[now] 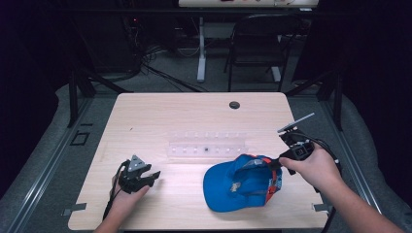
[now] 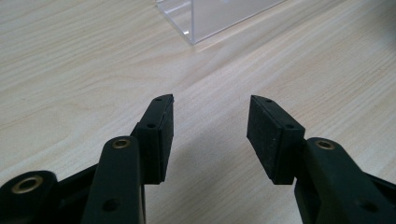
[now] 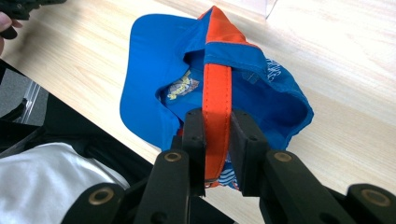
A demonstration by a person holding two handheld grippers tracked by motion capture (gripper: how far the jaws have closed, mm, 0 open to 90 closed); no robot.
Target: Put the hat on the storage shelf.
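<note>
Here the right gripper (image 3: 217, 144) has its fingers clamped on the blue cap's (image 1: 238, 187) orange strap (image 3: 217, 107), while the left gripper (image 2: 210, 133) rests on the surface (image 1: 194, 109), fingers apart.

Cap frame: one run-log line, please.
right gripper: shut on orange strap of blue cap | left gripper: open, idle over table

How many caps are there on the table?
1. The blue cap lies upside down at the table's near right, its orange strap clamped by the right gripper.
</note>
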